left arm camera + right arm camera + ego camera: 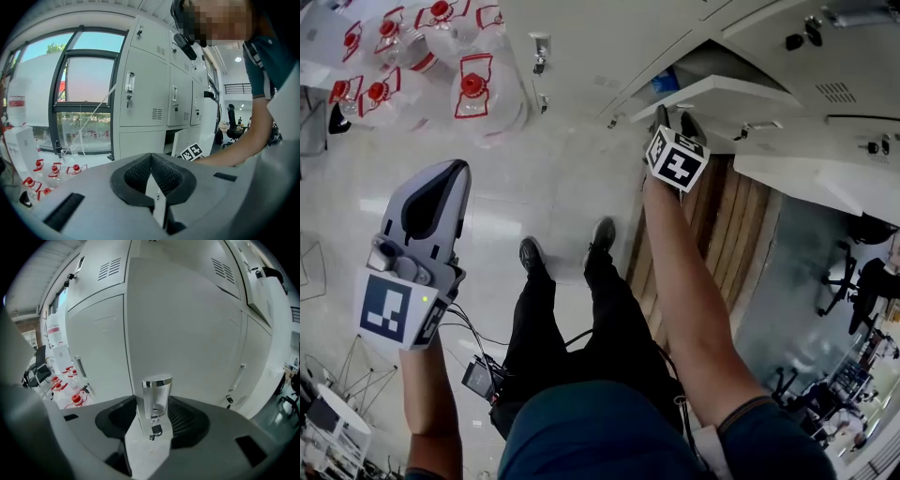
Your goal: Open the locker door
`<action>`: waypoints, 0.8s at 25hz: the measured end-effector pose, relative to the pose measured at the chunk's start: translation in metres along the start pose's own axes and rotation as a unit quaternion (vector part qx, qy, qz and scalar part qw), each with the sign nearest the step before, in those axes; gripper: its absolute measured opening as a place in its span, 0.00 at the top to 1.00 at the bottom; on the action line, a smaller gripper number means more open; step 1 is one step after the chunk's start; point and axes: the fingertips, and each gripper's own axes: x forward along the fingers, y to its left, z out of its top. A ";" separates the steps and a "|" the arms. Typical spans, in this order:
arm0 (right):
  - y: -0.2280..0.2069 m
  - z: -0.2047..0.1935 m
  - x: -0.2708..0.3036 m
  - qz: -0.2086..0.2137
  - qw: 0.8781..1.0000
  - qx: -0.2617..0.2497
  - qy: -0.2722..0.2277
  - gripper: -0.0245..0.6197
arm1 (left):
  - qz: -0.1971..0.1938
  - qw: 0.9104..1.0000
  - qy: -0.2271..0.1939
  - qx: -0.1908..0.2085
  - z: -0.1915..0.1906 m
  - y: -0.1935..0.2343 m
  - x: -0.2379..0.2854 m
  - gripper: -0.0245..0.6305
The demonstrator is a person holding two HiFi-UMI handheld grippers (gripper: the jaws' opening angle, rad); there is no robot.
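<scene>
The grey locker door [187,333] fills the right gripper view, with a chrome handle [156,397] and a small key below it. My right gripper [154,404] is open, and the handle stands between its pads with little room on either side. In the head view my right gripper [673,120] reaches to a low locker door [712,94] that stands ajar. My left gripper [457,171] hangs at the left, away from the lockers. It is shut with nothing in it [151,157]. The left gripper view shows the row of lockers [145,84] and the low door [183,140] ajar.
Several large water bottles with red caps [473,84] stand on the floor at the upper left. The person's legs and shoes [602,234] are in the middle. Office chairs [862,272] are at the right. A large window [84,93] is beside the lockers.
</scene>
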 end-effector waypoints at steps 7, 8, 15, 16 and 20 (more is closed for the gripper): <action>-0.018 -0.031 -0.045 -0.013 1.000 -0.007 0.025 0.63 | 0.009 1.000 0.008 0.012 0.012 0.004 -0.018 0.94; -0.022 -0.036 -0.052 -0.017 0.999 -0.005 0.029 0.63 | 0.010 1.000 0.011 0.014 0.014 0.004 -0.021 0.94; -0.046 -0.061 -0.089 -0.032 0.997 -0.011 0.067 0.63 | 0.020 0.999 0.010 0.024 0.032 0.004 -0.043 0.94; -0.049 -0.065 -0.093 -0.032 0.997 -0.008 0.076 0.63 | 0.020 0.999 0.010 0.025 0.036 0.003 -0.047 0.94; -0.052 -0.067 -0.110 -0.003 0.995 0.009 0.099 0.80 | 0.019 0.999 0.004 0.033 0.051 0.000 -0.064 0.94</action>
